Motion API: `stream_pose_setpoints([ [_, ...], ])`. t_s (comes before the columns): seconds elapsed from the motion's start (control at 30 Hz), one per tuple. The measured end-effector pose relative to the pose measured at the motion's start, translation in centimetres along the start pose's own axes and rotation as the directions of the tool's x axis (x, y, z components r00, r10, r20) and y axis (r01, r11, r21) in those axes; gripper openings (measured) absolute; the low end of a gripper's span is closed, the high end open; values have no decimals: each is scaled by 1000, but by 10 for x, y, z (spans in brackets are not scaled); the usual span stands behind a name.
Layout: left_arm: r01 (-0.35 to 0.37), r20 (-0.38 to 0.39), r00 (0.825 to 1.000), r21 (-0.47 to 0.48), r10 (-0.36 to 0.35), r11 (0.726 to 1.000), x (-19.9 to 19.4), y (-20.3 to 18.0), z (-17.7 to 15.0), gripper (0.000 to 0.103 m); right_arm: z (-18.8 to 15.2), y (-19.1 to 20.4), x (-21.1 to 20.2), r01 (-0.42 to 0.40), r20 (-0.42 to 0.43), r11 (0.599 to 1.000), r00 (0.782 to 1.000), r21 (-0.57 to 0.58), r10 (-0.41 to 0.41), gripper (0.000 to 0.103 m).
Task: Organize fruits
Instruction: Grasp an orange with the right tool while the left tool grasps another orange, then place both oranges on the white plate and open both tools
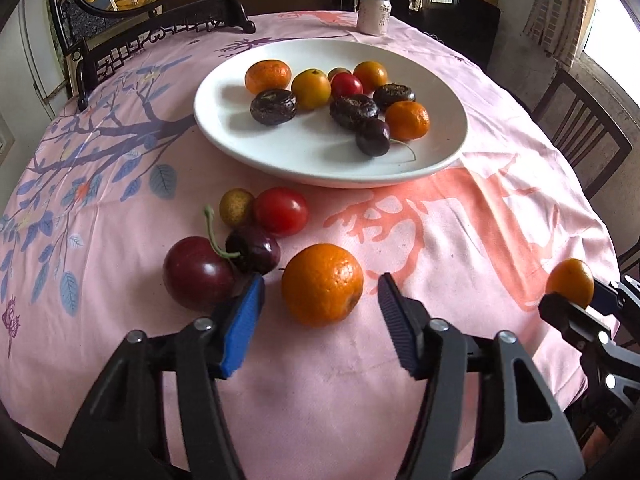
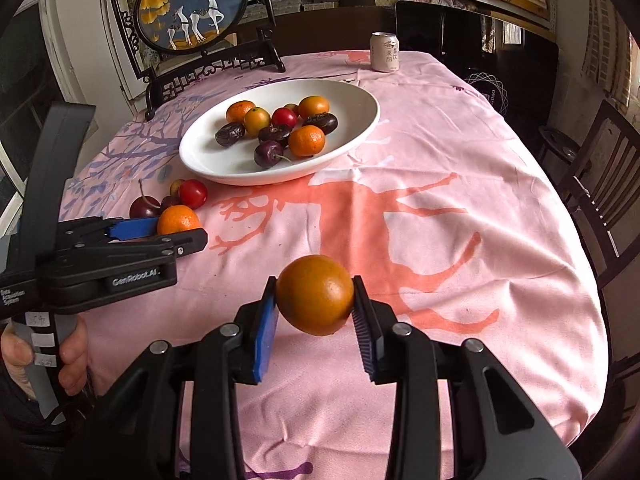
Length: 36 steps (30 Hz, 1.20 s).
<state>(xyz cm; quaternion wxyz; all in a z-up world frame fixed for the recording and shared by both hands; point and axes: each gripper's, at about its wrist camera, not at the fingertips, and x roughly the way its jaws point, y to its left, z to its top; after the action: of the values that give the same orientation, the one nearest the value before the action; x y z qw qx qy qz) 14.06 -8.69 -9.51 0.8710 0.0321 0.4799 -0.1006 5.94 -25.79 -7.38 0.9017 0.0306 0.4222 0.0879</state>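
Observation:
A white plate holds several fruits: tangerines, dark plums, a red tomato. On the cloth in front of it lie a tangerine, a dark red plum, a cherry, a red tomato and a small yellow-brown fruit. My left gripper is open, its fingers on either side of the tangerine, also in the right wrist view. My right gripper is shut on a small orange fruit, held above the cloth; it also shows in the left wrist view.
A pale drink can stands at the table's far edge. A framed deer picture on a dark stand is at the far left. Wooden chairs stand at the right. The plate also shows in the right wrist view.

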Motion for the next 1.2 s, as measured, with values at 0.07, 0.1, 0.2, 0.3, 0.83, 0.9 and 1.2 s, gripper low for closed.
stream_pose_setpoints([
  [0.07, 14, -7, 1000, -16, -14, 1000, 2, 3, 2, 40, -1, 1, 0, -6, -1, 1000, 1000, -3, 6, 36],
  [0.1, 24, -6, 1000, -18, -24, 1000, 0, 3, 1, 40, -2, 2, -1, -9, -1, 1000, 1000, -5, 9, 36],
  [0.2, 46, 15, 999, -15, -46, 999, -12, 5, -5, 40, -2, 6, -2, -12, 3, 1000, 1000, -13, 12, 36],
  [0.3, 74, 41, 996, -24, -73, 997, -30, 11, -13, 40, 0, 11, -1, -16, 2, 1000, 1000, -18, 16, 36],
  [0.83, 54, 174, 984, -128, -32, 990, -96, 97, -28, 40, 16, 52, 10, -31, -14, 998, 999, -63, 30, 36],
  [0.9, 51, 173, 984, -125, -29, 991, -96, 103, -18, 40, 21, 54, 11, -25, -13, 997, 1000, -71, 24, 36],
  [1.2, 14, 146, 989, -48, -7, 999, -56, 89, 100, 40, 90, 30, 33, 30, 46, 995, 999, -94, -26, 36],
])
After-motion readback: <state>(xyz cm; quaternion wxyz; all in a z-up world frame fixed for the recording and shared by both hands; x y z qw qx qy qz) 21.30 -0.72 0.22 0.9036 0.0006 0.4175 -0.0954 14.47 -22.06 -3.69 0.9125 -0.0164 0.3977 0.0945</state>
